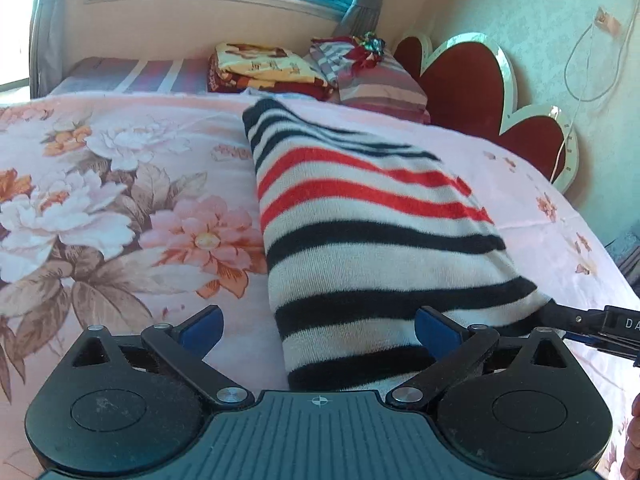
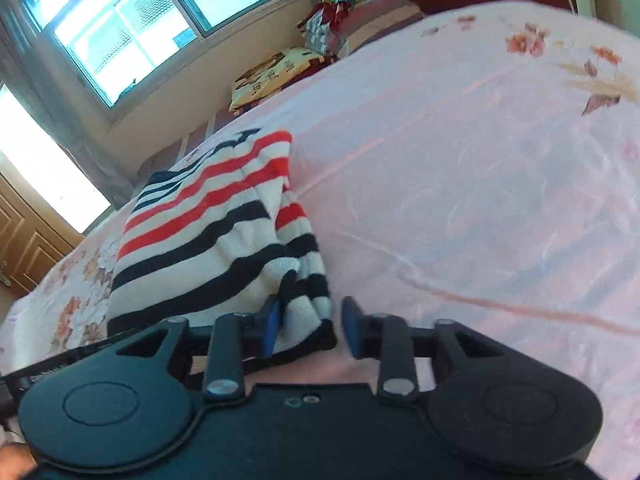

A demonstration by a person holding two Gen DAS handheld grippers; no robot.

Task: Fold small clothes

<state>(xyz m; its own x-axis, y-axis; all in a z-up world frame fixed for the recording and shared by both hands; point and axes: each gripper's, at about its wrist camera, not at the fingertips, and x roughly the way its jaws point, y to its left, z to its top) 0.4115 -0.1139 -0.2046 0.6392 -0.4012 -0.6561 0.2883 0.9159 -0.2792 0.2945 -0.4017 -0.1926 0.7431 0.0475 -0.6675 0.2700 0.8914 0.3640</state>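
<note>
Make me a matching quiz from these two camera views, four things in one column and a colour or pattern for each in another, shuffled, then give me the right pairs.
Things:
1. sweater
2. bedspread
3. headboard
4. folded blanket

Colour or pattern:
A. dark red, heart-shaped, pale rim
B. yellow with a dark red underside
C. white with black and red stripes
D. pink with large flowers

Pairs: 1-C, 2-D, 3-A, 4-B
</note>
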